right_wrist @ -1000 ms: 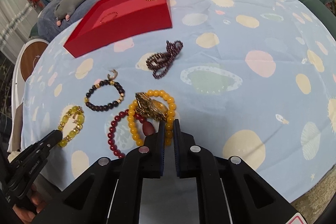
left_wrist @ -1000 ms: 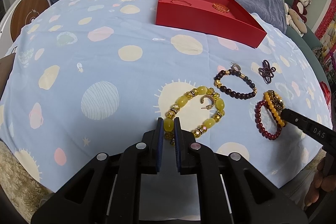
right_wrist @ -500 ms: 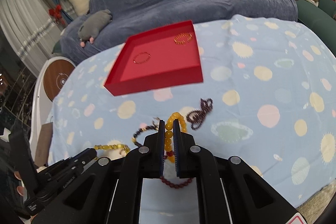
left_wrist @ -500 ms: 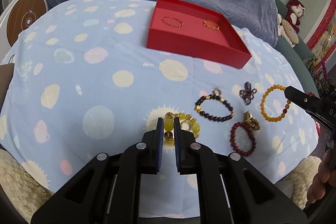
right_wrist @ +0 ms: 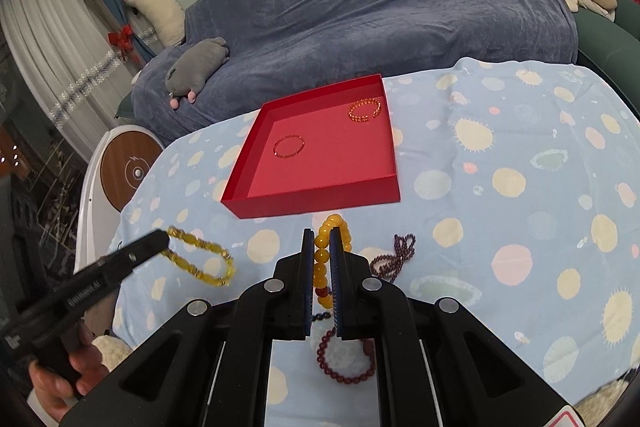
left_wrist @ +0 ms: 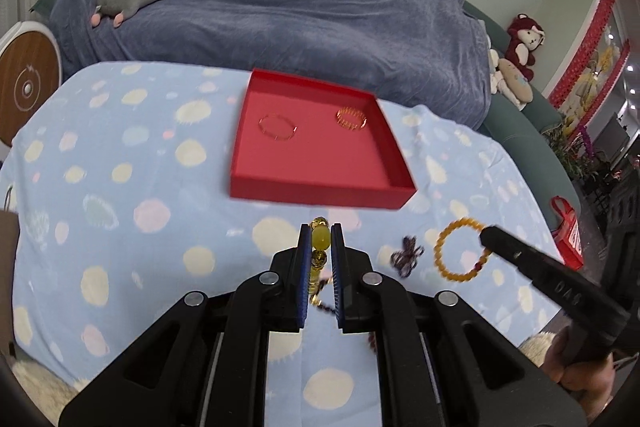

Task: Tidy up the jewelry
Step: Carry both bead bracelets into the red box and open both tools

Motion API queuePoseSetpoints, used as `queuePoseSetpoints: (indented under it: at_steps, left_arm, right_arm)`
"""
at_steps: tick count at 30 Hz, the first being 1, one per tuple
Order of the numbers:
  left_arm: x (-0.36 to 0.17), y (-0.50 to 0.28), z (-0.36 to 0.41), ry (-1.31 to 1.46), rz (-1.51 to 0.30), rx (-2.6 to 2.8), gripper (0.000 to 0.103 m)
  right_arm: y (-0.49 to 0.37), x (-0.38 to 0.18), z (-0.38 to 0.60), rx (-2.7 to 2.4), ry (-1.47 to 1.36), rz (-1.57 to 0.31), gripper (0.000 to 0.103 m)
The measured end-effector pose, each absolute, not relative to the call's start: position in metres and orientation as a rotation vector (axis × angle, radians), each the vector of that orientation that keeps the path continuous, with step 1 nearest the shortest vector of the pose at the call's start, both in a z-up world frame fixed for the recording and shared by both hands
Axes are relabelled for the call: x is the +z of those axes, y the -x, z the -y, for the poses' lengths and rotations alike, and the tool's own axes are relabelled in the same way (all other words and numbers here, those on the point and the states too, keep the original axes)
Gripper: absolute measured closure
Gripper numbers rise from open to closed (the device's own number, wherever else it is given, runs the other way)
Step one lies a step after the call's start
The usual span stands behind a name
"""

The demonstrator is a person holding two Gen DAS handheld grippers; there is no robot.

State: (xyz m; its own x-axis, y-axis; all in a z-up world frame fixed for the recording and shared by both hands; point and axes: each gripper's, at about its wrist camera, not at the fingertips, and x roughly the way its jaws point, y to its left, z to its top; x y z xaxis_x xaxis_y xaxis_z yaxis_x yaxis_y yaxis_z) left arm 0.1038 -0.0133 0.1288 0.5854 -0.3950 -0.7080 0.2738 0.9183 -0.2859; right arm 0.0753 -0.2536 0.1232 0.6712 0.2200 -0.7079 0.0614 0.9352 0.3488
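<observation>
The left hand-held gripper is clamped on a yellow-green bead bracelet and the right hand-held gripper on an amber bead bracelet, both lifted above the surface near the red tray's front edge.

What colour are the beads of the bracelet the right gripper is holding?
Amber-orange; the beaded bracelet in the right gripper shows best in the right wrist view.

Both wrist views face the red tray — from opposite sides.
</observation>
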Motion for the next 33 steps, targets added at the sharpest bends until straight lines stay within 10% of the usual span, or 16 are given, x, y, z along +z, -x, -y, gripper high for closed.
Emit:
queuePoseSetpoints:
  at_steps: [15,33]
  left_arm:
    - [0.148,-0.231,0.054,0.239,-0.848,-0.447,0.094]
    - [0.042,-0.297,0.036,0.183,-1.022,-0.304,0.094]
  right_arm:
    - [-0.201,0.127,0.258,0.111,-0.34,-0.83,0.095]
    - [-0.314,0.032,0.253,0.064,-0.331,-0.993,0.095]
